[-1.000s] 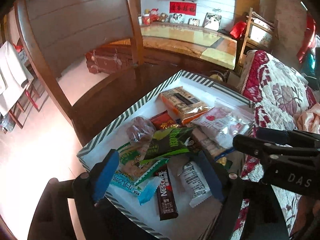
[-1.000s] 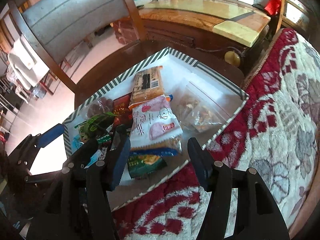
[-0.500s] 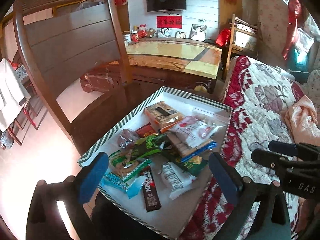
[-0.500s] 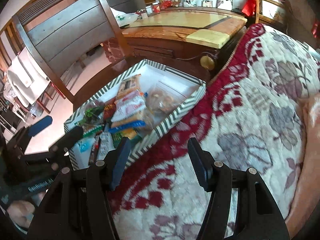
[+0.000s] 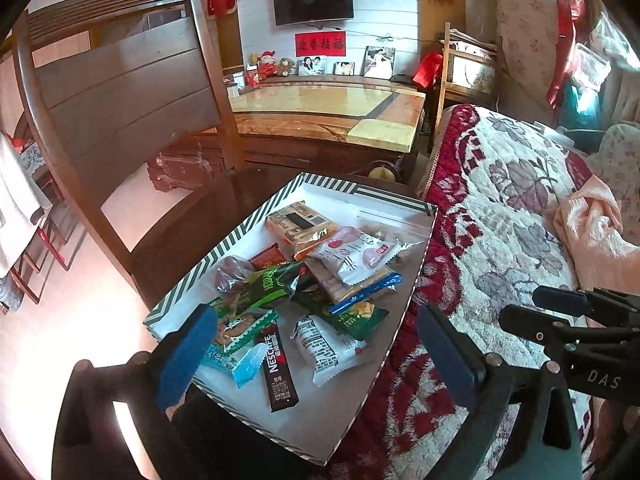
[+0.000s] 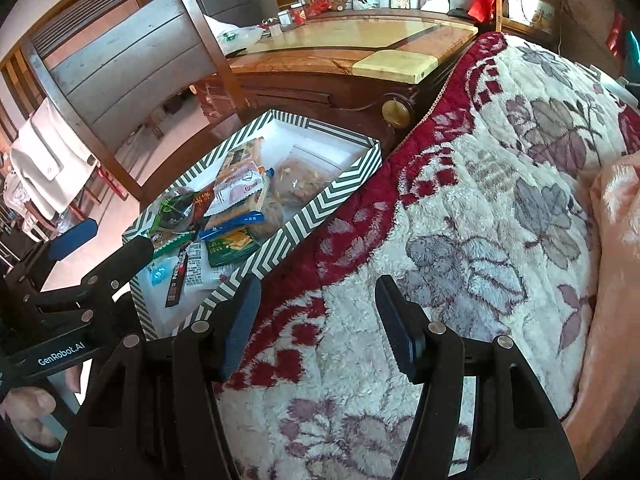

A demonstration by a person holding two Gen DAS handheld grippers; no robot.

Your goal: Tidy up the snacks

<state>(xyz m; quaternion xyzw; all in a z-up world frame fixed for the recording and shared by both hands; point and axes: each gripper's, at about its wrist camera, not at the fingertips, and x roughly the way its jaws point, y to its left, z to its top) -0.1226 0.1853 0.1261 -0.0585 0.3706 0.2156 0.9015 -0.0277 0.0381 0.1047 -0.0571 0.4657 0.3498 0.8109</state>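
A shallow box with a green-and-white striped rim [image 5: 224, 248] [image 6: 320, 208] sits on a dark wooden chair seat and holds several snack packets: a Nescafe stick [image 5: 280, 372], a green packet [image 5: 268, 284], a pink-and-white packet [image 5: 352, 256], an orange packet [image 5: 300, 224], a clear zip bag [image 6: 298, 180]. My left gripper [image 5: 316, 356] is open and empty above the box's near end. My right gripper [image 6: 316, 320] is open and empty over the blanket, right of the box.
A red-and-white floral blanket [image 5: 500, 220] [image 6: 480, 200] lies right of the box. The wooden chair back [image 5: 120, 100] rises at left. A marble-topped cabinet [image 5: 320, 116] stands behind. A peach cloth [image 5: 592, 232] lies on the blanket at right.
Both grippers have pulled back and up from the box. The right gripper has swung right, from over the snacks to over the blanket. The left jaws have opened wider.
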